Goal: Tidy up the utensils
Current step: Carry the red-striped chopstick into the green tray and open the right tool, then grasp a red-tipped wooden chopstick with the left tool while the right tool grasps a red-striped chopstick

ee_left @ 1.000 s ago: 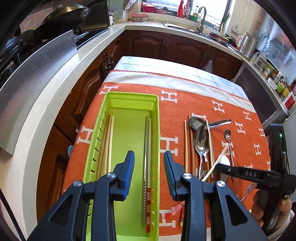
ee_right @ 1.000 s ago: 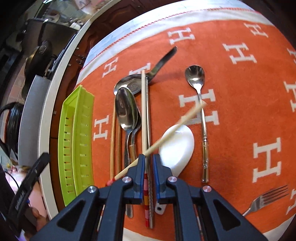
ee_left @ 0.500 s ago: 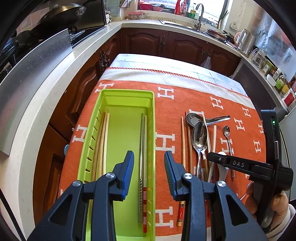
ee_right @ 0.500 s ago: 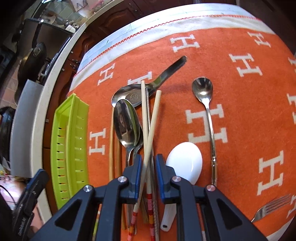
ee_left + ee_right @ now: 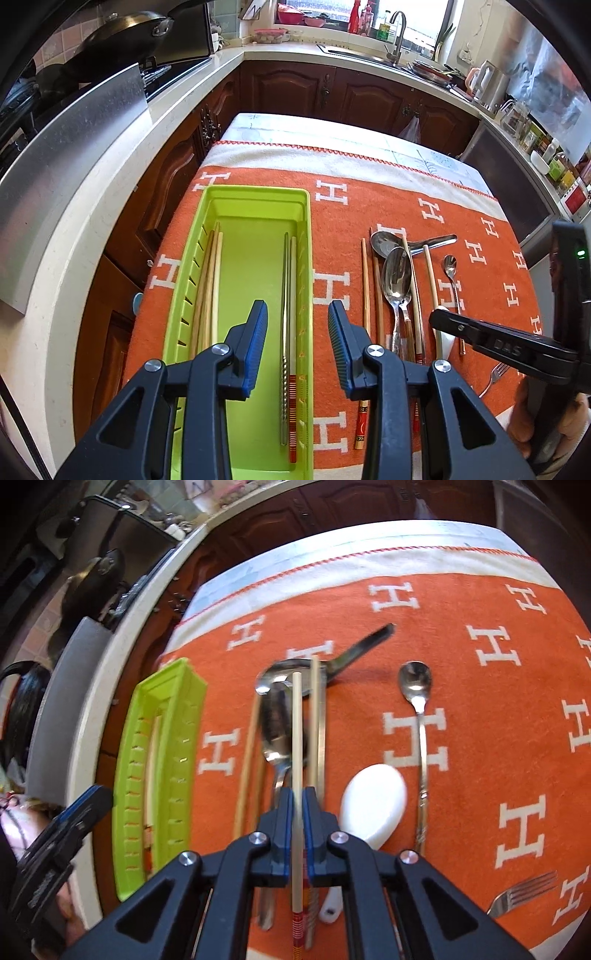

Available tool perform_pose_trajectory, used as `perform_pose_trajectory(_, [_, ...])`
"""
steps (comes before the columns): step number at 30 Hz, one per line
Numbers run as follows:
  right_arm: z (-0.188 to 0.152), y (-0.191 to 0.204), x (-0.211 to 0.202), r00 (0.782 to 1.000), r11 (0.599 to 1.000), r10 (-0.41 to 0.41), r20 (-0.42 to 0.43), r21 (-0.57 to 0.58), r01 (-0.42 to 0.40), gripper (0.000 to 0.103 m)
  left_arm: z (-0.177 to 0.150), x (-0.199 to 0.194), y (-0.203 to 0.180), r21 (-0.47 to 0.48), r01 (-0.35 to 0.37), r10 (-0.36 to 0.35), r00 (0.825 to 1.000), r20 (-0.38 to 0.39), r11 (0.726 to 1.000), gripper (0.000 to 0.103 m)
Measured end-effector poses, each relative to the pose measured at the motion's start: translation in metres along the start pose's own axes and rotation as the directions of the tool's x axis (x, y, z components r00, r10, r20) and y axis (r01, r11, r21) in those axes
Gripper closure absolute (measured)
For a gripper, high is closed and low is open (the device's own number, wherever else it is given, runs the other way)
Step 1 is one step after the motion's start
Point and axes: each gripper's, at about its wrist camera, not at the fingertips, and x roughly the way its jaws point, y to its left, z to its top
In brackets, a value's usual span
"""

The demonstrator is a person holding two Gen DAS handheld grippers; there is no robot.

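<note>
Right hand-held gripper: now clamped on pale chopstick, swung straight and lifted off spoon pile; bound for green tray. Left hand-held gripper: part-open, empty, above tray.

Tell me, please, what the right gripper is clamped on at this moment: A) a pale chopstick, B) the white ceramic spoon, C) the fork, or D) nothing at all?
A: in the right wrist view, the right gripper has its blue pads pressed on a pale chopstick, while the white ceramic spoon and fork lie untouched.
</note>
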Motion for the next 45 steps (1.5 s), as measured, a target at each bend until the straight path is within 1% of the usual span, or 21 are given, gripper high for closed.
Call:
perform_pose_trajectory(3, [0.002, 0.014, -0.011, 0.998, 0.998, 0.054, -0.01, -0.019, -0.054, 0.098, 0.004, -0.008, 0.008, -0.008, -0.01, 0.01, 1.0, 0.021, 1.0, 0.071])
perform_pose_trajectory(4, [0.004, 0.021, -0.016, 0.997, 0.996, 0.08, -0.014, -0.027, -0.08, 0.098, 0.006, -0.011, 0.012, -0.012, -0.015, 0.016, 1.0, 0.027, 1.0, 0.068])
perform_pose_trajectory(5, [0.005, 0.027, -0.02, 0.995, 0.994, 0.099, -0.018, -0.033, -0.1, 0.098, 0.008, -0.015, 0.018, -0.019, -0.029, 0.03, 0.999, 0.039, 0.999, 0.062])
perform_pose_trajectory(7, [0.011, 0.043, -0.024, 0.989, 0.989, 0.142, -0.036, -0.039, -0.144, 0.098, 0.012, -0.022, 0.028, -0.023, -0.054, 0.055, 0.997, 0.058, 0.998, 0.054])
perform_pose_trajectory(9, [0.018, 0.061, -0.024, 0.983, 0.983, 0.178, -0.054, -0.042, -0.18, 0.098, 0.015, -0.028, 0.037, -0.022, -0.087, 0.088, 0.993, 0.073, 0.996, 0.052])
perform_pose_trajectory(11, [0.023, 0.075, -0.021, 0.979, 0.98, 0.193, -0.065, -0.045, -0.196, 0.098, 0.017, -0.032, 0.045, -0.019, -0.119, 0.12, 0.989, 0.082, 0.993, 0.047])
perform_pose_trajectory(14, [0.029, 0.097, -0.01, 0.978, 0.978, 0.198, -0.072, -0.047, -0.201, 0.097, 0.019, -0.038, 0.054, -0.015, -0.162, 0.163, 0.982, 0.093, 0.987, 0.042])
perform_pose_trajectory(15, [0.032, 0.105, -0.004, 0.978, 0.979, 0.197, -0.076, -0.04, -0.2, 0.097, 0.02, -0.039, 0.058, -0.01, -0.188, 0.188, 0.978, 0.094, 0.982, 0.042])
perform_pose_trajectory(18, [0.035, 0.116, 0.011, 0.976, 0.98, 0.196, -0.095, -0.016, -0.199, 0.095, 0.02, -0.037, 0.063, -0.012, -0.227, 0.227, 0.969, 0.092, 0.974, 0.04])
perform_pose_trajectory(21, [0.037, 0.124, 0.03, 0.972, 0.981, 0.193, -0.133, -0.009, -0.196, 0.093, 0.019, -0.034, 0.067, -0.015, -0.23, 0.231, 0.969, 0.084, 0.973, 0.039])
perform_pose_trajectory(24, [0.035, 0.126, 0.034, 0.978, 0.986, 0.159, -0.133, -0.034, -0.165, 0.089, 0.017, -0.032, 0.065, -0.009, -0.226, 0.226, 0.971, 0.078, 0.974, 0.039])
perform_pose_trajectory(26, [0.033, 0.124, 0.032, 0.98, 0.986, 0.15, -0.133, -0.053, -0.158, 0.088, 0.016, -0.03, 0.06, -0.008, -0.222, 0.222, 0.972, 0.076, 0.975, 0.039])
perform_pose_trajectory(29, [0.031, 0.117, 0.024, 0.986, 0.987, 0.12, -0.114, -0.09, -0.13, 0.088, 0.016, -0.029, 0.054, -0.002, -0.192, 0.192, 0.979, 0.072, 0.981, 0.039])
perform_pose_trajectory(31, [0.03, 0.113, 0.015, 0.992, 0.987, 0.082, -0.092, -0.134, -0.094, 0.088, 0.015, -0.028, 0.046, 0.004, -0.169, 0.169, 0.983, 0.073, 0.986, 0.039])
perform_pose_trajectory(34, [0.026, 0.106, -0.002, 0.999, 0.979, 0.039, -0.037, -0.199, -0.045, 0.088, 0.015, -0.029, 0.036, 0.01, -0.126, 0.125, 0.989, 0.074, 0.992, 0.039])
perform_pose_trajectory(37, [0.023, 0.098, -0.022, 1.0, 0.971, 0.015, 0.025, -0.239, -0.009, 0.088, 0.014, -0.029, 0.023, 0.008, -0.036, 0.035, 0.997, 0.069, 0.999, 0.039])
perform_pose_trajectory(41, [0.019, 0.079, -0.046, 0.995, 0.966, -0.003, 0.102, -0.255, 0.029, 0.088, 0.009, -0.024, 0.007, 0.001, 0.071, -0.071, 0.996, 0.047, 0.998, 0.039])
perform_pose_trajectory(42, [0.018, 0.075, -0.05, 0.994, 0.967, -0.006, 0.113, -0.251, 0.034, 0.088, 0.007, -0.022, 0.001, 0.001, 0.095, -0.095, 0.995, 0.041, 0.996, 0.041])
perform_pose_trajectory(44, [0.015, 0.062, -0.058, 0.99, 0.97, -0.012, 0.14, -0.238, 0.045, 0.088, 0.003, -0.016, -0.01, 0.015, 0.12, -0.121, 0.992, 0.022, 0.993, 0.054])
perform_pose_trajectory(45, [0.014, 0.057, -0.061, 0.988, 0.971, -0.017, 0.15, -0.235, 0.053, 0.088, 0.0, -0.013, -0.016, 0.026, 0.127, -0.128, 0.992, 0.011, 0.992, 0.056])
